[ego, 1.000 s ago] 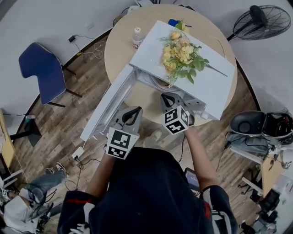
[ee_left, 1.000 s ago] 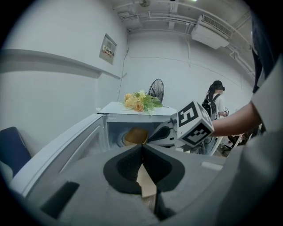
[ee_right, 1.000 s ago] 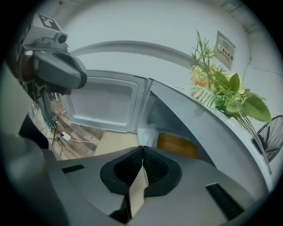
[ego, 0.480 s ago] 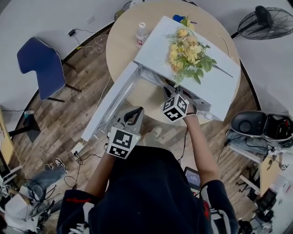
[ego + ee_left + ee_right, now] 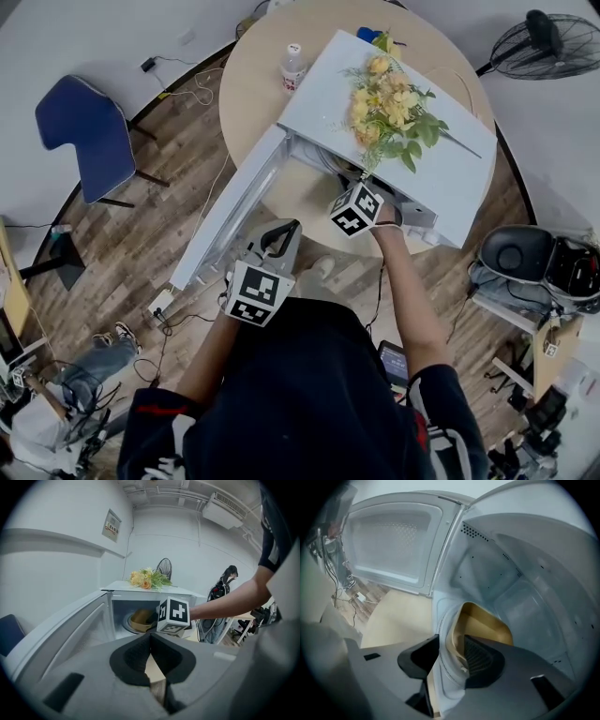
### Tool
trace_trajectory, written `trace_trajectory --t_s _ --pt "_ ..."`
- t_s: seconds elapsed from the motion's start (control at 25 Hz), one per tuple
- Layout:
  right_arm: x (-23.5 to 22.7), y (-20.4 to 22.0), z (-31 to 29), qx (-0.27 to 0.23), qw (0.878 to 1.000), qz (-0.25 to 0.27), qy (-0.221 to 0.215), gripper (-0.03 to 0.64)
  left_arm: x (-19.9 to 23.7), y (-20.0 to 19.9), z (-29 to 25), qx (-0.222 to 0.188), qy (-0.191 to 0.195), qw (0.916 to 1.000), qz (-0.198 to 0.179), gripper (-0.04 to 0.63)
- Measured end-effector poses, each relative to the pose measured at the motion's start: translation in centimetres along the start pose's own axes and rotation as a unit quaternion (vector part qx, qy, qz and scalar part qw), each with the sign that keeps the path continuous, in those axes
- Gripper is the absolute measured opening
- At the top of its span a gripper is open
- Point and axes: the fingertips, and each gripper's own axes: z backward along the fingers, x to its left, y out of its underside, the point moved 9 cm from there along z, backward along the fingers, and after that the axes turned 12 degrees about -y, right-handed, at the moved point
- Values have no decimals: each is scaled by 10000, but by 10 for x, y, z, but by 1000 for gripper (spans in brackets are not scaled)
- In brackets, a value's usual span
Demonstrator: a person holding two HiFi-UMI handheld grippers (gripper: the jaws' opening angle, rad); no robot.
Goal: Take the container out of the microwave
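Note:
A white microwave (image 5: 412,159) stands on the round table (image 5: 255,103) with its door (image 5: 225,217) swung open to the left. Inside sits a tan container (image 5: 487,625), which the left gripper view shows as the same container (image 5: 140,618) on the turntable. My right gripper (image 5: 452,657) reaches into the cavity. Its jaws are opening and straddle the container's near wall and the white turntable edge, pads not pressing. From above, only its marker cube (image 5: 356,208) shows. My left gripper (image 5: 281,236) hangs back by the table's edge, shut and empty, jaws (image 5: 151,641) pointing at the microwave.
A bunch of yellow flowers (image 5: 389,103) lies on the microwave's top. A plastic bottle (image 5: 294,64) stands behind it on the table. A blue chair (image 5: 84,131) is at the left, a floor fan (image 5: 553,42) at the upper right, bags (image 5: 525,258) at the right.
My right gripper has gone forward and down from in front of the microwave into its cavity, so its jaws are now hidden from above. The left gripper has barely moved.

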Motion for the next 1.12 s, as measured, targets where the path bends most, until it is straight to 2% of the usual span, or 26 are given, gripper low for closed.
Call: trace_trajectory --t_s 0.12,0.24,0.84,1.12 --pt "1 0 -2 67 9999 77 96 131 3 0 1 12 -19 10000 8 14" --pt "1 -3 1 80 9996 167 208 71 6 -1 3 -4 -40 10000 11 14" --pt "24 -7 17 97 9984 542 -89 41 2 -13 3 -185 40 9998 -92 14" --pt "44 -9 36 -27 9981 481 -377 35 -1 -16 12 -304 17 9994 -183 14"
